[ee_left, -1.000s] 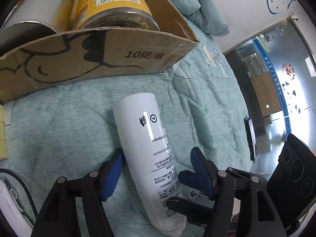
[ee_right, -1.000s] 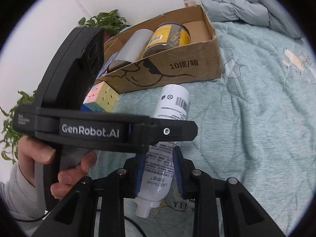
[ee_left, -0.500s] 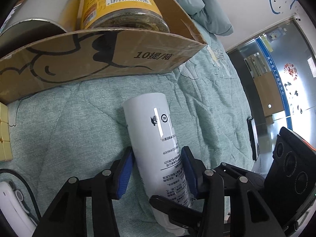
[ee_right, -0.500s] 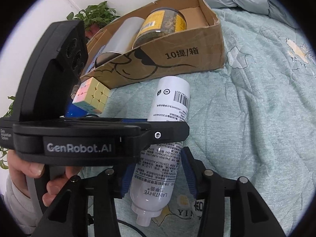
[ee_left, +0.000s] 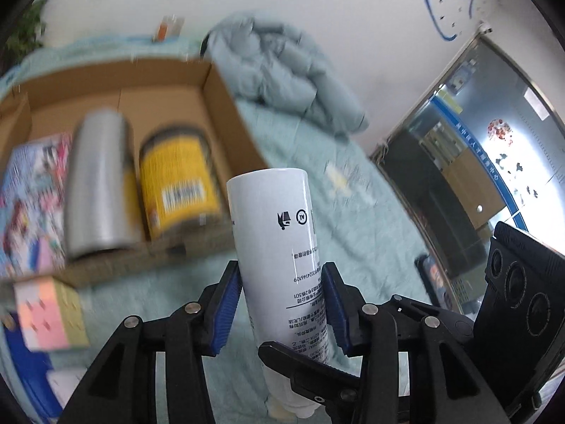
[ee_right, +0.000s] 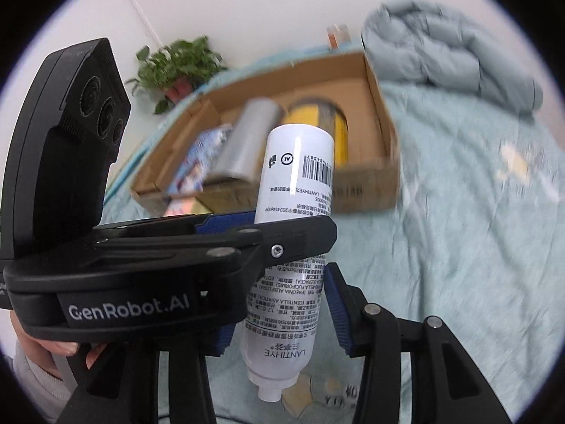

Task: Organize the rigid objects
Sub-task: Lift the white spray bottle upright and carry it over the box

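A white spray bottle [ee_left: 275,233] [ee_right: 300,176] hangs tilted in the air above the teal bed cover, base up and cap end down. My left gripper [ee_left: 280,275] is closing on its middle, and both blue pads press its sides. My right gripper [ee_right: 279,300] straddles the same bottle nearer the cap end. Its right pad lies against the bottle, while the left gripper's body hides its left pad. An open cardboard box [ee_left: 219,81] [ee_right: 381,113] lies beyond the bottle.
In the box lie a silver cylinder [ee_left: 99,183], a yellow-labelled jar [ee_left: 176,183] and a colourful flat pack [ee_left: 31,194]. A pastel puzzle cube [ee_left: 49,314] sits in front of the box. A bunched quilt [ee_left: 282,70] lies at the back, and a potted plant [ee_right: 180,63] behind the box.
The left jaws closed onto the bottle and the right jaws widened around it. Both grippers then rose, lifting the bottle off the bed cover, so the box's inside now shows.
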Action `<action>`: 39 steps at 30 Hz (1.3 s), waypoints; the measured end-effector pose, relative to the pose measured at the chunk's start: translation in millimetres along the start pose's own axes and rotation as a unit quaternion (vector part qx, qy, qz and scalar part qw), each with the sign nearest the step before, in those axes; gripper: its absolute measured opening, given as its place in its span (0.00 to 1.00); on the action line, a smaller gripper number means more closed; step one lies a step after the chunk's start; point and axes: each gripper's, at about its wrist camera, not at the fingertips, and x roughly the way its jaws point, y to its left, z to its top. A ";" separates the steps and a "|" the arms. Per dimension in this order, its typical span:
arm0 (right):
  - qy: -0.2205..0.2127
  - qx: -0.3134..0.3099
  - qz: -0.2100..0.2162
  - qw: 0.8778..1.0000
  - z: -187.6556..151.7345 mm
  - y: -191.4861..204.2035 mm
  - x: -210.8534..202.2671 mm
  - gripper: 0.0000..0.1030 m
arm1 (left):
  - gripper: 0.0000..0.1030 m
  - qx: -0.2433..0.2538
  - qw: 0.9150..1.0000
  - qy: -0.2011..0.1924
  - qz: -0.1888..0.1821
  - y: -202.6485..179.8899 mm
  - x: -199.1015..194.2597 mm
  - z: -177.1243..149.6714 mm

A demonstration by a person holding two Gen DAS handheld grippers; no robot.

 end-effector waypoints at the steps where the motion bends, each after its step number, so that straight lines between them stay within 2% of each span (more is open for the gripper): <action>1: -0.013 -0.009 -0.003 1.000 8.6 3.2 -4.5 0.43 | 0.41 0.004 1.000 -0.011 -0.001 -2.8 -7.6 8.9; 7: -0.073 -0.060 -0.009 0.996 73.2 15.8 -26.5 0.43 | 0.41 0.046 0.996 -0.076 0.013 -22.4 -53.8 74.0; 10: -0.087 -0.075 -0.016 0.993 104.6 17.7 -32.4 0.43 | 0.41 0.055 0.994 -0.090 0.014 -26.5 -68.9 111.3; 16: -0.086 -0.083 -0.020 0.993 157.0 6.2 -36.2 0.43 | 0.41 0.053 0.994 -0.095 0.011 -31.3 -66.4 179.4; 20: -0.063 -0.070 -0.015 0.995 177.0 -12.4 -19.1 0.43 | 0.41 0.036 0.997 -0.068 0.009 -20.9 -40.4 210.6; 24: -0.032 -0.054 -0.019 0.998 177.7 -29.7 5.4 0.43 | 0.41 0.014 0.999 -0.033 0.004 -3.7 3.8 220.3; 30: 0.014 -0.037 -0.015 0.999 161.9 -52.5 45.7 0.43 | 0.41 -0.025 1.000 0.014 -0.001 28.4 66.1 200.5; 39: 0.074 -0.027 -0.025 0.997 133.2 -71.7 91.7 0.43 | 0.41 -0.049 0.996 0.073 0.011 58.0 134.7 170.2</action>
